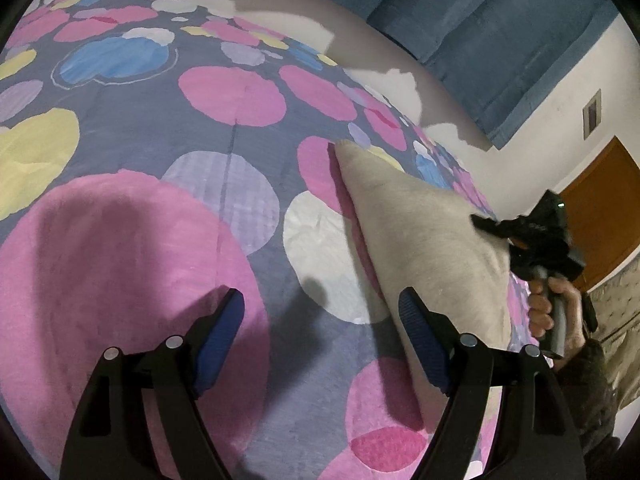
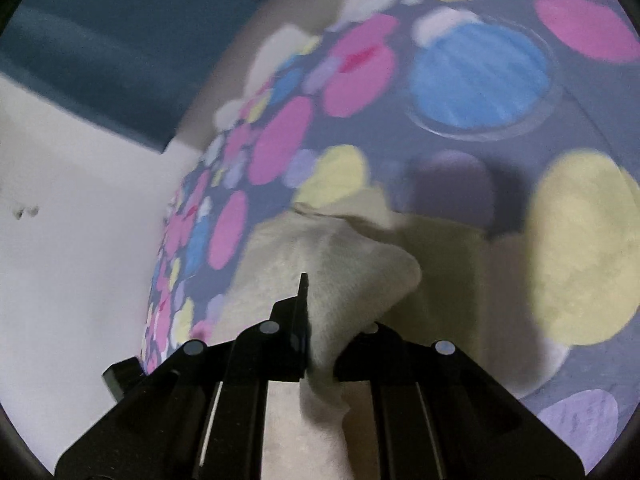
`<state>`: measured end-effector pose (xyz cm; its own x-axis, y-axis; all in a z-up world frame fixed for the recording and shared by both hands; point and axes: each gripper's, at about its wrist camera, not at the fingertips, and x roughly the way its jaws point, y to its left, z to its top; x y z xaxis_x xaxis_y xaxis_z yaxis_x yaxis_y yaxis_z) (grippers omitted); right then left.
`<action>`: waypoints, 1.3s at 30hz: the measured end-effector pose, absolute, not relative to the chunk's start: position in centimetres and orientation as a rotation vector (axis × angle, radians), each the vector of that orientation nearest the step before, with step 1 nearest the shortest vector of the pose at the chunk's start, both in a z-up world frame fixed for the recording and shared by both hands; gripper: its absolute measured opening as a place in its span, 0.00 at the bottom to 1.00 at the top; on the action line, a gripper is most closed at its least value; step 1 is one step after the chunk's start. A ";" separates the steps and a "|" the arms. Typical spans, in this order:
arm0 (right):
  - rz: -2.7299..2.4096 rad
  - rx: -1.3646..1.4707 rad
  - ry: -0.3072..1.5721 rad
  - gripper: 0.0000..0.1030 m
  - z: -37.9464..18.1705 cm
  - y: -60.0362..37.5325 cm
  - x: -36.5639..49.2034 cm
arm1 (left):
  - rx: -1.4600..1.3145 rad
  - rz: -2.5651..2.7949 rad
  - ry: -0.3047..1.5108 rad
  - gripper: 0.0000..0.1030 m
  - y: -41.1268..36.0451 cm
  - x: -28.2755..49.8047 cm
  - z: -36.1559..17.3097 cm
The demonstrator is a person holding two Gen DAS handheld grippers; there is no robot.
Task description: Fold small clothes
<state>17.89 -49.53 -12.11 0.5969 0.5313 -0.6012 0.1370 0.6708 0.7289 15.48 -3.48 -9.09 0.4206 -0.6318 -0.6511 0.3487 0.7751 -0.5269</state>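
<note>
A small beige garment [image 1: 424,236] lies on the spotted bedspread [image 1: 224,92], raised on its right side. My left gripper [image 1: 322,312] is open and empty, just above the bedspread, with its right finger beside the garment's near edge. My right gripper [image 1: 496,226] is shut on the garment's right edge and holds it up. In the right wrist view the right gripper [image 2: 320,320] pinches the beige cloth [image 2: 340,264], which bunches up between its fingers and hides the tips.
The bedspread [image 2: 480,80] has pink, blue, yellow and lilac circles. A blue padded headboard [image 1: 500,32] and a white wall [image 1: 560,92] stand behind. A brown wooden door [image 1: 600,208] is at far right. The person's hand [image 1: 548,304] holds the right gripper.
</note>
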 end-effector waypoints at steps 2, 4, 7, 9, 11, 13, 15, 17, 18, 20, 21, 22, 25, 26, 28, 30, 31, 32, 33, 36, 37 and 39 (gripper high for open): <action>0.241 0.852 0.932 0.08 -13.6 -50.1 17.9 | -0.321 -0.640 0.946 0.76 -3.7 15.3 -8.9; 0.233 0.883 0.942 0.08 -14.8 -50.2 18.0 | -0.303 -0.665 0.931 0.76 -4.0 14.9 -8.6; 0.253 0.936 0.952 0.09 -15.7 -50.3 18.0 | -0.265 -0.710 0.887 0.76 -4.5 14.1 -8.0; 0.272 1.004 0.923 0.16 -15.8 -51.1 17.2 | -0.235 -0.728 0.860 0.76 -4.9 13.5 -7.6; 0.284 1.059 0.889 0.22 -15.4 -51.9 15.5 | -0.209 -0.744 0.843 0.76 -5.3 13.0 -7.4; 0.298 1.080 0.856 0.31 -14.6 -52.5 13.1 | -0.194 -0.759 0.832 0.76 -5.5 12.6 -7.3; 0.307 1.096 0.824 0.43 -13.9 -53.0 10.4 | -0.191 -0.771 0.829 0.76 -5.7 12.1 -7.2; 0.327 1.125 0.791 0.48 -13.5 -53.3 7.1 | -0.183 -0.771 0.827 0.76 -5.9 11.7 -7.2; 0.330 1.136 0.786 0.50 -13.5 -53.3 5.5 | -0.181 -0.768 0.827 0.76 -5.9 11.6 -7.2; 0.337 1.146 0.786 0.53 -13.5 -53.1 2.8 | -0.191 -0.761 0.836 0.76 -6.0 11.1 -7.2; 0.340 1.148 0.784 0.54 -13.5 -53.1 2.0 | -0.197 -0.763 0.839 0.76 -6.0 10.9 -7.2; 0.344 1.159 0.785 0.55 -13.8 -52.9 0.7 | -0.203 -0.766 0.844 0.76 -6.0 10.5 -7.3; 0.358 1.205 0.790 0.58 -14.9 -52.6 -1.2 | -0.172 -0.773 0.837 0.76 -6.3 9.0 -7.1; 0.376 1.222 0.792 0.58 -15.2 -52.3 -1.4 | -0.144 -0.770 0.832 0.76 -6.6 8.4 -7.0; 0.391 1.243 0.798 0.58 -15.8 -51.7 -1.7 | -0.113 -0.771 0.835 0.76 -6.8 7.5 -7.1; 0.399 1.239 0.806 0.58 -16.0 -51.2 -1.4 | -0.082 -0.768 0.845 0.76 -7.2 6.9 -7.2; 0.398 1.236 0.810 0.58 -16.1 -50.9 -1.3 | -0.073 -0.763 0.851 0.76 -7.2 6.7 -7.3; 0.390 1.232 0.814 0.58 -16.2 -50.6 -1.1 | -0.067 -0.759 0.857 0.76 -7.2 6.5 -7.4; 0.378 1.224 0.822 0.58 -16.2 -50.4 -0.8 | -0.061 -0.752 0.868 0.76 -7.3 6.4 -7.5; 0.350 1.197 0.843 0.58 -16.4 -49.9 -0.3 | -0.031 -0.728 0.891 0.76 -7.6 6.0 -7.8; 0.348 1.188 0.849 0.58 -16.3 -49.6 0.0 | -0.014 -0.719 0.894 0.76 -7.8 5.7 -7.9; 0.348 1.182 0.855 0.58 -16.2 -49.0 0.5 | 0.024 -0.701 0.902 0.76 -8.2 5.4 -8.1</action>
